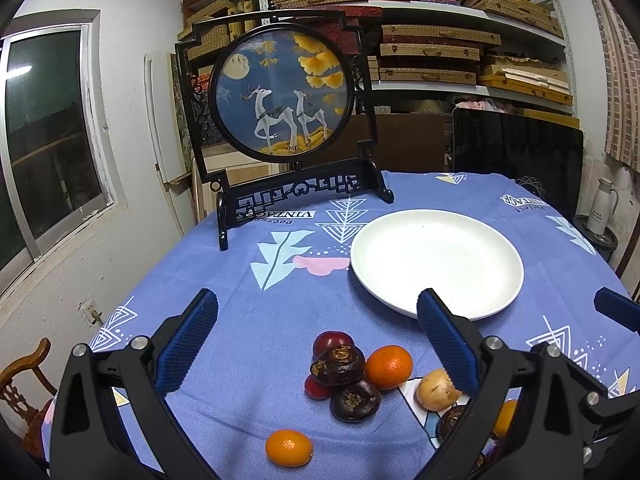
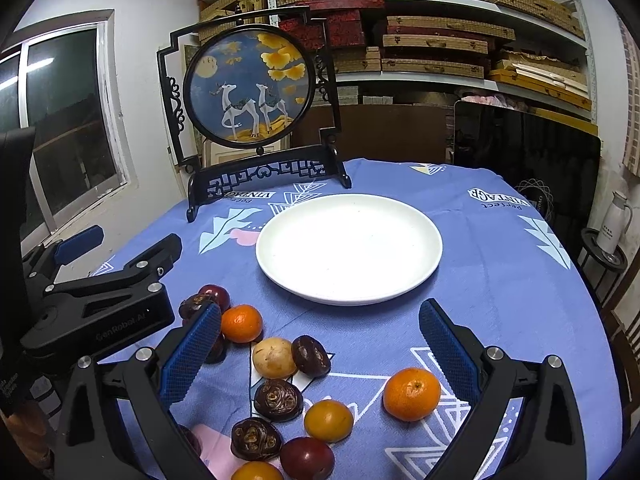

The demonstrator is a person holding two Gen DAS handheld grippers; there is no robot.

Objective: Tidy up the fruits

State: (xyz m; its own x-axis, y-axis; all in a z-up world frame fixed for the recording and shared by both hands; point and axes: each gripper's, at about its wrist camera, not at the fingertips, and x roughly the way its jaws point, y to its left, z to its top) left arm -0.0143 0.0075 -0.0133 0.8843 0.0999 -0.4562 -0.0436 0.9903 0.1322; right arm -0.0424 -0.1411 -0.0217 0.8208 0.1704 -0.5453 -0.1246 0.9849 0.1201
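A round white ceramic plate [image 2: 349, 248] is seen bare on the blue patterned surface [image 2: 500, 280]. Oranges, plums and dark water chestnuts [image 2: 276, 398] are scattered just before it, under the left gripper [image 1: 318, 344] and right gripper [image 2: 320, 350], both with jaws released.

In my left wrist view the right finger [image 1: 448, 344] covers part of the pale round fruit [image 1: 434, 390] and most of a dark fruit [image 1: 450, 422] below it. In my right wrist view an orange fruit [image 2: 256, 473] is cut by the bottom edge.
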